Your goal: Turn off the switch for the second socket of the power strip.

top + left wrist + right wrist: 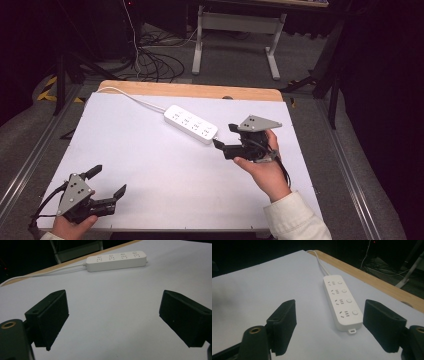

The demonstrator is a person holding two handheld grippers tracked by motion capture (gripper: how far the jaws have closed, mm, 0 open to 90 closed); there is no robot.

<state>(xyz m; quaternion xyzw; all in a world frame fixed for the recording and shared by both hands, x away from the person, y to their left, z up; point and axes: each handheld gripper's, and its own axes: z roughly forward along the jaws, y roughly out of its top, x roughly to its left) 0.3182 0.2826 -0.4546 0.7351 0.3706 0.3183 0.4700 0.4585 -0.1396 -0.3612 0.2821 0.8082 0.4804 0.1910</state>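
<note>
Right hand-held gripper [223, 136] jaws spread wide, empty, just beside near end of white power strip [191, 123] at tabletop [150, 160] centre-rear. Left hand-held gripper [107, 180] jaws wide apart, empty, near front-left corner, well apart from strip. Strip's white cord [130, 97] runs to rear-left edge.

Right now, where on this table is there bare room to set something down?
Most of the white table top is bare: the wide stretch between the left gripper and the power strip. It is tighter around the strip's near end, where the right gripper hovers, and along its cord.
</note>
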